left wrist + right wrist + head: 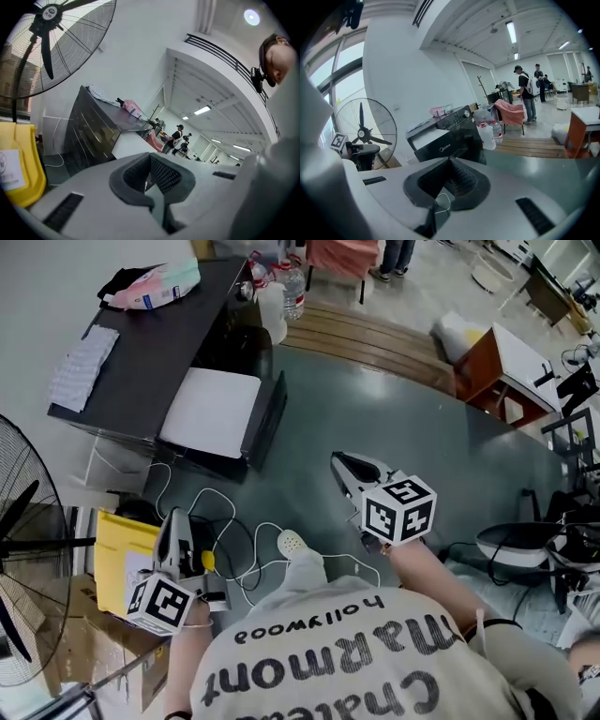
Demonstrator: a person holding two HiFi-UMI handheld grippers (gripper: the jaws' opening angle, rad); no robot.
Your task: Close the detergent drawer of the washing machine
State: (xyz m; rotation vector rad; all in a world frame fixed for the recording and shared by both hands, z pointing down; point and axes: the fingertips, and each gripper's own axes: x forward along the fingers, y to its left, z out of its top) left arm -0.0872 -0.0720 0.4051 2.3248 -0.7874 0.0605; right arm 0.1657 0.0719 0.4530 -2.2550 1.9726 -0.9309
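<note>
Detergent drawer stands open: rigid, probably light-sliding. Push flat against its dark front. Left gripper and right gripper: jaws together, empty.

Midea on washing machine; Marmont hollywood on shirt.

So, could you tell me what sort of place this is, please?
Most likely a large workshop or test hall, not a home: a washing machine stands alone on an open green floor, with a big fan beside it, loose cables nearby, and people standing further back.
</note>
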